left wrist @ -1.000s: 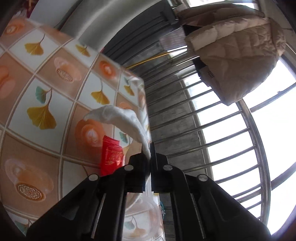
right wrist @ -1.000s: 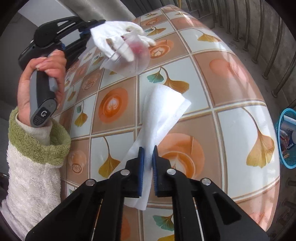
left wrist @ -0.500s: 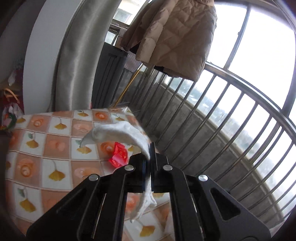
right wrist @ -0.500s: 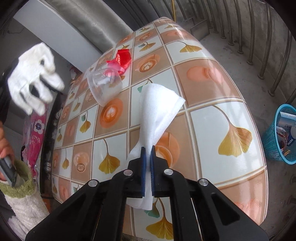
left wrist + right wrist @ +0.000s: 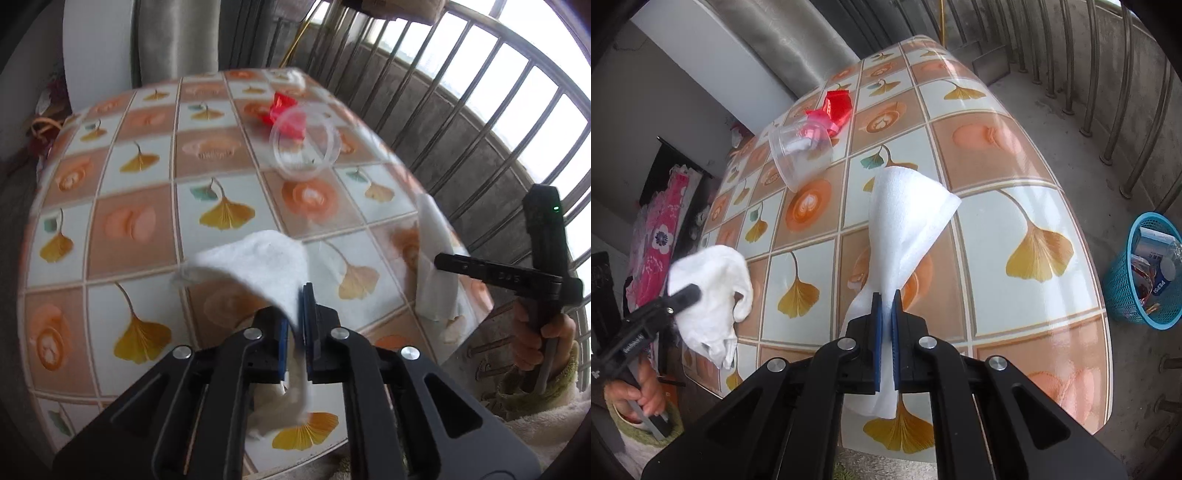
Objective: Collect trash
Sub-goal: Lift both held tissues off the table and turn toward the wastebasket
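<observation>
Left gripper (image 5: pixel 301 325) jaws opening around crumpled tissue (image 5: pixel 258 266) over desk (image 5: pixel 147 177) at 6 o'clock, right gripper (image 5: pixel 886 328) clamping folded tissue (image 5: pixel 905 221); risk: crumpled tissue drops short of basket (image 5: pixel 1123 288).

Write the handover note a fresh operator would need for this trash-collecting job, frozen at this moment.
Left tongs: jaws opening, crumpled white tissue between them above the tiled tabletop.
Right tongs: shut on a flat white foam sheet.
Still on the table: clear plastic cup on its side, red foil wrapper beside it.
Blue mesh bin on the floor already holds some rubbish.
Left: bin the tissue, sheet, cup, wrapper.
</observation>
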`<action>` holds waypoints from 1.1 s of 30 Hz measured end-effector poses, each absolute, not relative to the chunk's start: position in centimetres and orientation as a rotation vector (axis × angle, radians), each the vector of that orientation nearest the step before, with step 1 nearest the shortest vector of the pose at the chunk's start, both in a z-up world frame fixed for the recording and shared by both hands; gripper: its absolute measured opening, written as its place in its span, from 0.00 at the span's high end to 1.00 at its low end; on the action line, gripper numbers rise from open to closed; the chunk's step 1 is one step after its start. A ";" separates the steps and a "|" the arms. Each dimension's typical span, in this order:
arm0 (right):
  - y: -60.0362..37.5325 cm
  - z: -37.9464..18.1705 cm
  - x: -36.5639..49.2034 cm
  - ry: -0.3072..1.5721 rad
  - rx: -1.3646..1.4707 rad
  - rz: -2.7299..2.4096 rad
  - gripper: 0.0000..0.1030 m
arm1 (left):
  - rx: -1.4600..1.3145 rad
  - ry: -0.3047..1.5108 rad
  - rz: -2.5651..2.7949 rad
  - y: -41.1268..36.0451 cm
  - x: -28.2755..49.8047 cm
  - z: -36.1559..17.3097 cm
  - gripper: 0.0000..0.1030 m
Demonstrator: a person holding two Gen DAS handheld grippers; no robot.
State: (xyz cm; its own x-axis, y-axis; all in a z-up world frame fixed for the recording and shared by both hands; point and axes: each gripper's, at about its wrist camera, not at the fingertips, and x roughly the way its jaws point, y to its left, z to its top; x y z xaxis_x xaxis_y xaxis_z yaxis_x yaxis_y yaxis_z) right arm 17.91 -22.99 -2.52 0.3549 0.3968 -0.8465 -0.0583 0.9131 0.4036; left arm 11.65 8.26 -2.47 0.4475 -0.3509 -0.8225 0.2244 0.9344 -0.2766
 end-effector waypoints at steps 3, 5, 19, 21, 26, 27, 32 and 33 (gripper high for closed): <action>-22.8 -2.8 18.1 1.189 0.296 0.295 0.94 | -0.148 1.055 -0.344 7.2 11.6 -4.4 0.81; -22.9 -3.0 18.2 1.198 0.290 0.295 0.91 | -0.120 1.029 -0.329 6.4 11.1 -4.5 0.67; -20.6 -3.1 17.5 1.145 0.127 0.242 0.58 | 0.213 0.922 -0.167 2.2 9.2 -5.2 0.71; -20.4 -3.0 17.3 1.137 0.101 0.227 0.60 | 0.231 0.919 -0.143 2.3 9.2 -5.2 0.81; -20.4 -3.0 17.3 1.127 0.075 0.186 0.72 | 0.232 0.912 -0.136 2.6 9.2 -5.2 0.86; -20.6 -3.0 17.3 1.128 0.083 0.179 0.76 | 0.227 0.911 -0.133 2.7 9.2 -5.2 0.87; -21.5 -3.1 17.5 1.145 0.150 0.178 0.90 | 0.193 0.911 -0.135 3.1 9.3 -5.0 0.95; -21.8 -3.1 17.5 1.148 0.169 0.181 0.91 | 0.187 0.911 -0.138 3.1 9.2 -5.0 0.95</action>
